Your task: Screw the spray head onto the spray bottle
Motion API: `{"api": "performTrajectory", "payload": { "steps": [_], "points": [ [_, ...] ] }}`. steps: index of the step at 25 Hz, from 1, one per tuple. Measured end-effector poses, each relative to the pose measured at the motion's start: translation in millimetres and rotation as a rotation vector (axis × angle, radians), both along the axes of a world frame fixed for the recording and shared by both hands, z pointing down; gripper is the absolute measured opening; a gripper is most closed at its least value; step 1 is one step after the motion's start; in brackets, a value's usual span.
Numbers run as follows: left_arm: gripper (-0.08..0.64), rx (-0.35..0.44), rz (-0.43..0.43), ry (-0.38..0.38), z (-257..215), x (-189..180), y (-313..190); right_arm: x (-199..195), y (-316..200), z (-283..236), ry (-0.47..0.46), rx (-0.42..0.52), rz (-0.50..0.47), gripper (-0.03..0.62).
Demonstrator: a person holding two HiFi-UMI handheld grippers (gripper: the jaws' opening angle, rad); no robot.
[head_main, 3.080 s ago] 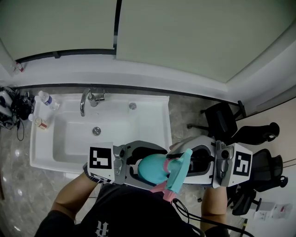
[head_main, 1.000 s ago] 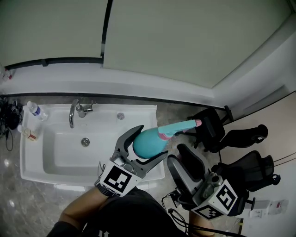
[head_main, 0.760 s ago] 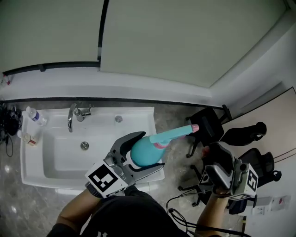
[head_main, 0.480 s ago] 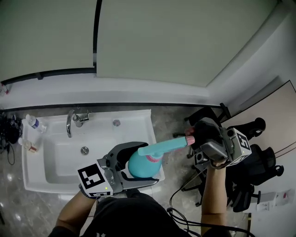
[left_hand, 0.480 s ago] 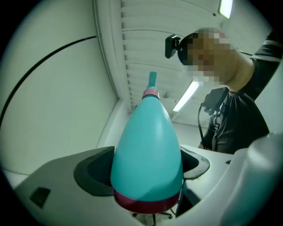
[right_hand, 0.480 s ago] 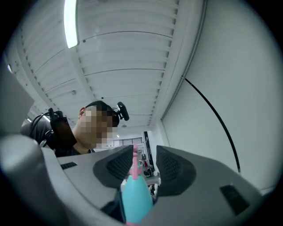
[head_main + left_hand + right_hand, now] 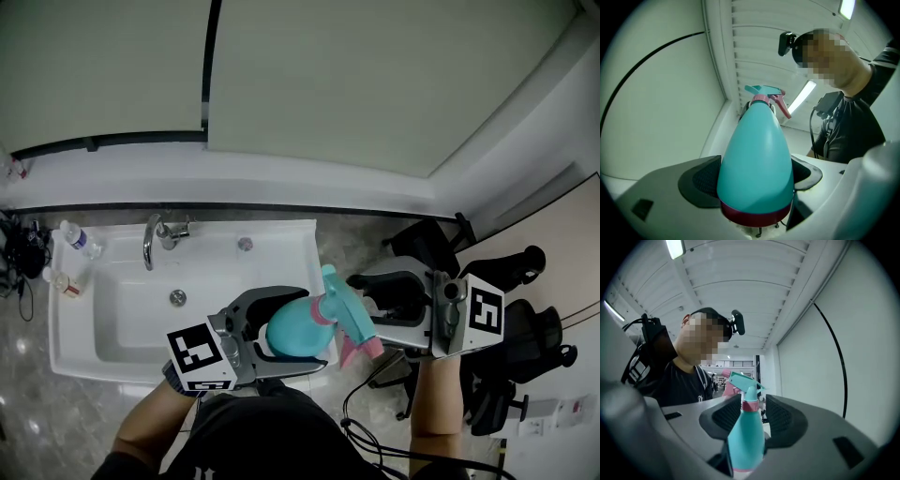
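One teal plastic spray bottle [image 7: 295, 328], smooth and egg-shaped with a dark red band round its base, is held over the front right corner of the white sink [image 7: 281, 234]. Its teal spray head [image 7: 339, 302], with a pink trigger [image 7: 360, 349], sits on the neck at a pink collar [image 7: 759, 99]. The left claw [image 7: 317, 326] clamps the bottle's wide base between dark textured pads [image 7: 701, 180]. The right claw [image 7: 364, 300], just right of the sink, has its jaws apart on either side of the neck and head, not visibly pressing. A curved chrome faucet [image 7: 155, 239] rises at the sink's back rim.
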State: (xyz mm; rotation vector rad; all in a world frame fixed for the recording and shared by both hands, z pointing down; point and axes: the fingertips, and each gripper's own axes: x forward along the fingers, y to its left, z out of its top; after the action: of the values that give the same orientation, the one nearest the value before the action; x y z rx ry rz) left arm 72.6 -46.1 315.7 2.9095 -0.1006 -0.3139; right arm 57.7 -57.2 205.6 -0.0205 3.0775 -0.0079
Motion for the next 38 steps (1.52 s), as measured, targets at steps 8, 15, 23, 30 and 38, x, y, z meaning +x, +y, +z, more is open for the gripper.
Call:
{"api": "performTrajectory", "payload": {
  "steps": [8, 15, 23, 30, 38],
  "points": [
    [0.416, -0.009, 0.215, 0.007, 1.5, 10.4, 30.7, -9.3, 23.7, 19.8, 0.088, -0.058, -0.242, 0.175],
    [0.416, -0.024, 0.366, 0.08, -7.5, 7.0, 54.3, -2.5, 38.2, 16.3, 0.063, -0.066, -0.352, 0.185],
    [0.416, -0.05, 0.327, 0.057, 3.1, 3.4, 39.3, 3.9, 29.9, 15.1, 0.245, 0.06, -0.16, 0.184],
    [0.416, -0.071, 0.304, 0.057, 8.2, 8.5, 31.1, -18.5, 13.2, 25.7, 0.355, -0.042, 0.036, 0.184],
    [0.416, -0.053, 0.439, 0.111, 0.0, -1.7, 54.4, 4.5, 36.8, 7.2, 0.281, 0.065, -0.099, 0.184]
  ]
}}
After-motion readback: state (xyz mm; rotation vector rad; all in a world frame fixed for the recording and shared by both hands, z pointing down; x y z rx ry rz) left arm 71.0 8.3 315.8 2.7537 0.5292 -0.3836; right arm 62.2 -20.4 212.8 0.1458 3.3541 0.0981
